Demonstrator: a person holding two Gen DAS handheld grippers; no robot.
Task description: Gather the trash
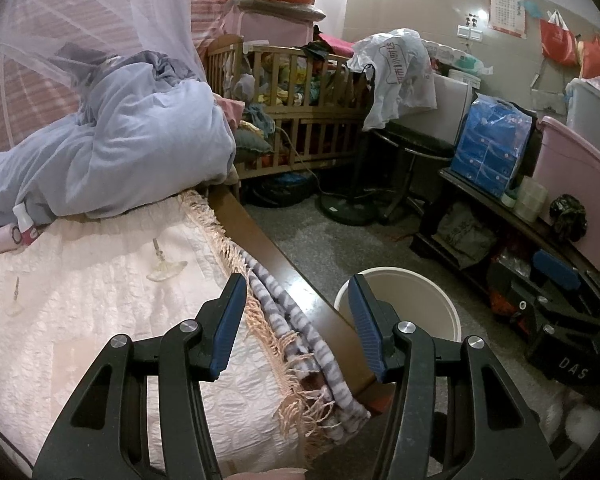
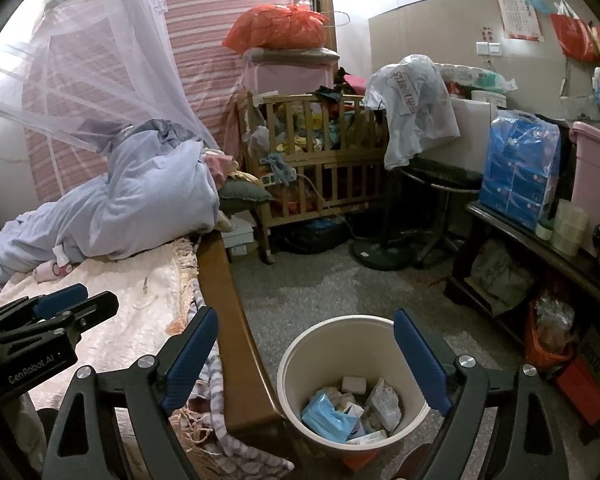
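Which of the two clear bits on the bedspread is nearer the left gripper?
The fan-shaped one by the fringe is nearer the left gripper. The other one lies further left on the bedspread.

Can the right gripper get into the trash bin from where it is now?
Probably yes: the right gripper is open and empty, above the bin, whose mouth is uncovered. The bed frame beside it does not overhang the opening.

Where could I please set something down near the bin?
Bare floor lies between the bin, bed rail and fan base. The cream bedspread is mostly free before the blue duvet. The low shelf is crowded.
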